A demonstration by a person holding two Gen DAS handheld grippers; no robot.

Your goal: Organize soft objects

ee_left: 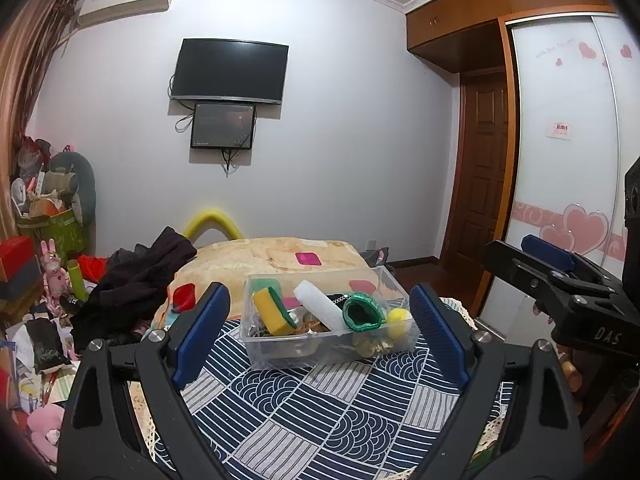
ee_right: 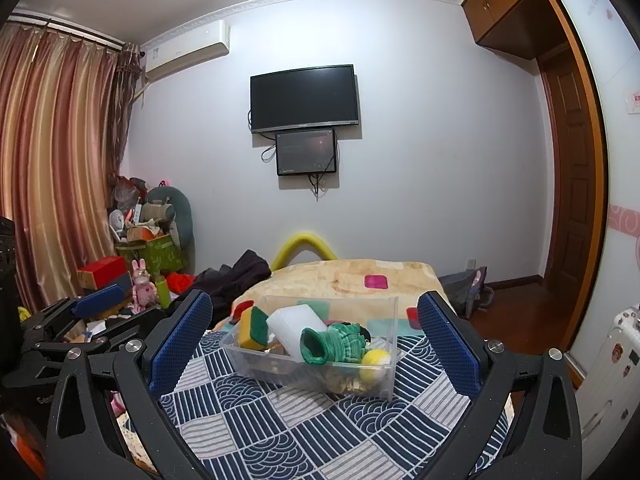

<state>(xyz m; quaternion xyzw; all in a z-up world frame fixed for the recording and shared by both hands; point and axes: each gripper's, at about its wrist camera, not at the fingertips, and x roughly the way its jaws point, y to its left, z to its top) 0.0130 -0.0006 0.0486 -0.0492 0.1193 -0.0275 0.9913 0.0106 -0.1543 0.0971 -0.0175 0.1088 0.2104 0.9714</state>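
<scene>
A clear plastic box stands on a blue and white patterned cloth. In it lie a yellow and green sponge, a white foam block, a green knitted piece and a yellow ball. My left gripper is open and empty, just short of the box. My right gripper is open and empty, framing the box. Each gripper shows at the edge of the other's view.
Behind the cloth is a bed with a beige patterned blanket. Dark clothes are piled to its left. Clutter and boxes fill the left floor. A wardrobe and door stand to the right.
</scene>
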